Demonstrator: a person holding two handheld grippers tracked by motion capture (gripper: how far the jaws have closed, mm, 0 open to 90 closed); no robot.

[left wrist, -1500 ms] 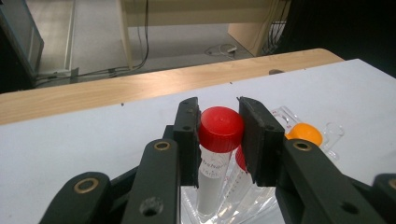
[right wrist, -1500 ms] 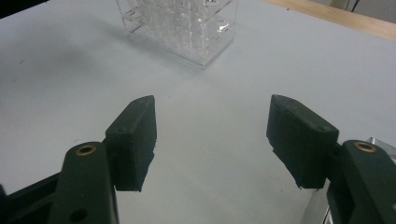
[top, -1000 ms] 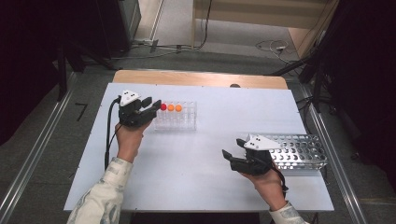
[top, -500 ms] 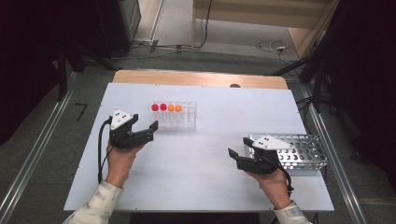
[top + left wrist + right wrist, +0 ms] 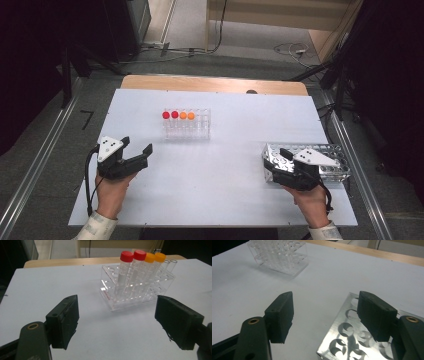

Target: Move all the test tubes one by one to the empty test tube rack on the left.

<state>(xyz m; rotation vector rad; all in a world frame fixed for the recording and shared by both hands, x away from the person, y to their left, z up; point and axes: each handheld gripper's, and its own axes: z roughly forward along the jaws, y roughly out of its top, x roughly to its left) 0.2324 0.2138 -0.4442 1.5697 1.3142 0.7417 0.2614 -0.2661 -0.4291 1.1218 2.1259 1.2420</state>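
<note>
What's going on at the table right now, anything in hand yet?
Nothing is held. A person has a gripper in each hand, both open. The left gripper sits short of the clear rack, which holds two red-capped and two orange-capped tubes. The right gripper is at the near-left corner of the metal rack, one jaw over its holes. The metal rack looks empty.

White table [image 5: 220, 195], wooden strip along far edge. Clear tube rack [image 5: 186, 124] stands on it, ahead and to the right of left gripper [image 5: 136, 148], w/ 2 red-capped and 2 orange-capped tubes. Perforated metal rack [image 5: 327, 155] lies at right gripper [image 5: 274, 156], partly under its jaws.
</note>
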